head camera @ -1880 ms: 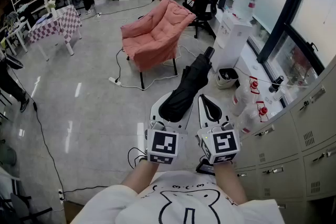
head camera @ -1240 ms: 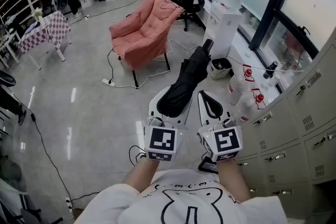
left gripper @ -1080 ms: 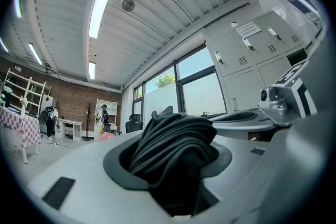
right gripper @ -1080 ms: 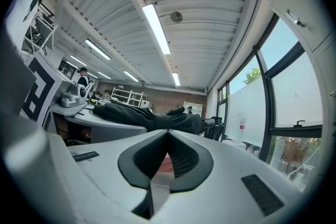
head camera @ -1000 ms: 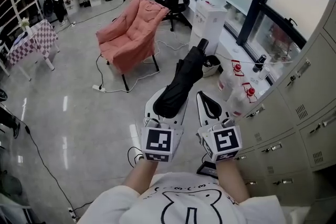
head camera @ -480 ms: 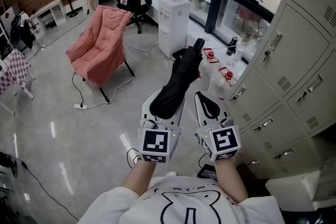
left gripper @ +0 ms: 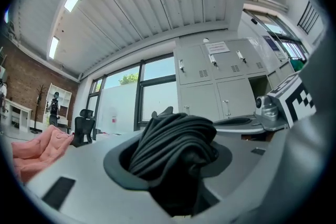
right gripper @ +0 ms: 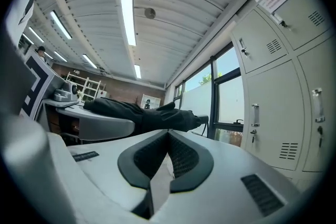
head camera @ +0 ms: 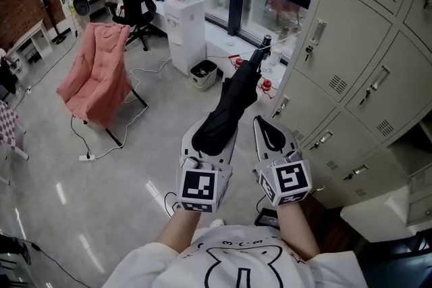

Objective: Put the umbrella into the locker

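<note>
Pinching the bunched black fabric of the umbrella [head camera: 235, 94], the jaws of the left gripper [left gripper: 176, 165] are found partly closed on it. The umbrella is carried roughly level, gripped near its near end, with its long free end jutting ahead toward the bank of grey lockers [head camera: 351, 71]. The jaws of the right gripper [right gripper: 168, 136] are pressed together with nothing between them, just beside the umbrella. The step in hand is judged to be the carry to the lockers, with a door yet to be opened. A firm pinch is advised, since the long overhang is likely to lever the fabric loose. The free end should be kept clear of the closed doors, and the empty right gripper is best used on a door handle [head camera: 314, 32]. Once a compartment is open, the far end should be fed in first and squarely. The pad contact itself is buried under fabric. Whether the far end is handle or tip cannot be told. No open compartment is made out, and the lockers at lower right are cut off by the frame edge.
</note>
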### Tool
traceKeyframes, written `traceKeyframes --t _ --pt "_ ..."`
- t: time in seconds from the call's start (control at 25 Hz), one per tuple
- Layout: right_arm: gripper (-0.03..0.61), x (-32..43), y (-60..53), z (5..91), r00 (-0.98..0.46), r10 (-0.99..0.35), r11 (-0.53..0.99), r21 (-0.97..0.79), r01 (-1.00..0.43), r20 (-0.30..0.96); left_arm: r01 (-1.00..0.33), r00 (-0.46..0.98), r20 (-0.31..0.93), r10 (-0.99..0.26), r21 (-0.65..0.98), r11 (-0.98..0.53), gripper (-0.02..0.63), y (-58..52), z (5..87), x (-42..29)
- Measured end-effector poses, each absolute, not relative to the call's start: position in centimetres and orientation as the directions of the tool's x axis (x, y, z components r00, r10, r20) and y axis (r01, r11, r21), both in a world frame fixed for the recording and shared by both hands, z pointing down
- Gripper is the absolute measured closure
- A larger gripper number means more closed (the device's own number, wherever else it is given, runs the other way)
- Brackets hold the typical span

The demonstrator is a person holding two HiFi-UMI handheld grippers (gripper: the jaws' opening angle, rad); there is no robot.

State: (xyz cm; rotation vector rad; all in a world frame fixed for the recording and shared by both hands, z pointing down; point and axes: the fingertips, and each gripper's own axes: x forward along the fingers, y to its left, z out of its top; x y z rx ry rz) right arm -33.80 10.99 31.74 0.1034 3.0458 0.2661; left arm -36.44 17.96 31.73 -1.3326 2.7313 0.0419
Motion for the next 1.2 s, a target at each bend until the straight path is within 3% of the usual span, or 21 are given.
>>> traceKeyframes --t 1.2 --pt "0.565 -13.4 -8.5 31.3 -0.878 -0.473 0.87 0.115 -0.479 -0.077 -0.996 -0.086 -0.068 -0.994 -0.002 0.087 0.374 -2.9 31.0 -20.1"
